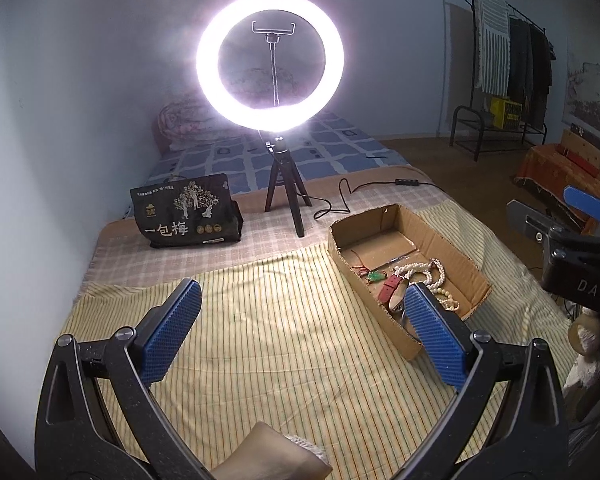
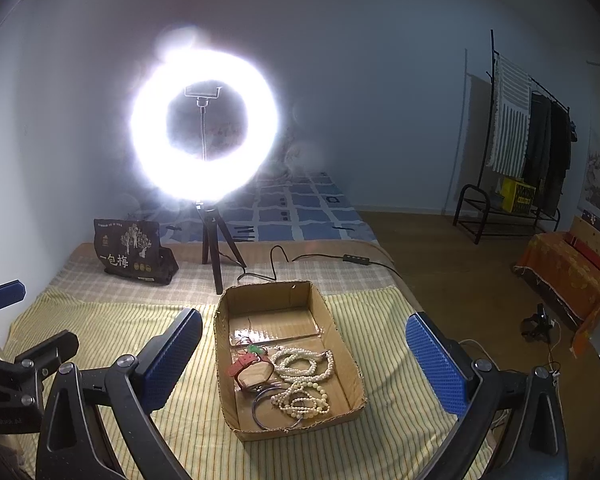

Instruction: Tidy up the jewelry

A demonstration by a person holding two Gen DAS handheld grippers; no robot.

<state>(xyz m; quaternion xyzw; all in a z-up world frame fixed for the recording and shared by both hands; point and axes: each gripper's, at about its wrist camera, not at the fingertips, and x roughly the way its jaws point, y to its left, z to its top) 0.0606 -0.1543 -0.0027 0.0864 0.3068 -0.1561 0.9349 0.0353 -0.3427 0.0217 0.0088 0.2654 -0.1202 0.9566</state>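
Note:
A shallow cardboard box (image 2: 342, 336) lies on the striped yellow cloth (image 2: 384, 432). Inside it are white bead strands (image 2: 304, 376), a watch with a red strap (image 2: 250, 372), a green pendant on red cord (image 2: 253, 349) and a dark bangle (image 2: 260, 410). My right gripper (image 2: 304, 356) stands open above the box with nothing between its pads. My left gripper (image 1: 302, 330) is open over the bare cloth (image 1: 260, 344) left of the box (image 1: 460, 268). Its right finger (image 1: 432, 328) overlaps the near end of the box, where beads (image 1: 424, 274) and the red strap (image 1: 390, 286) show.
A lit ring light (image 1: 270, 60) on a small tripod (image 1: 288, 196) stands behind the box, its cable (image 1: 352, 196) trailing right. A black printed bag (image 1: 186, 212) sits at the left. Bare floor, a clothes rack (image 2: 532, 140) and an orange-covered box (image 2: 568, 264) lie to the right.

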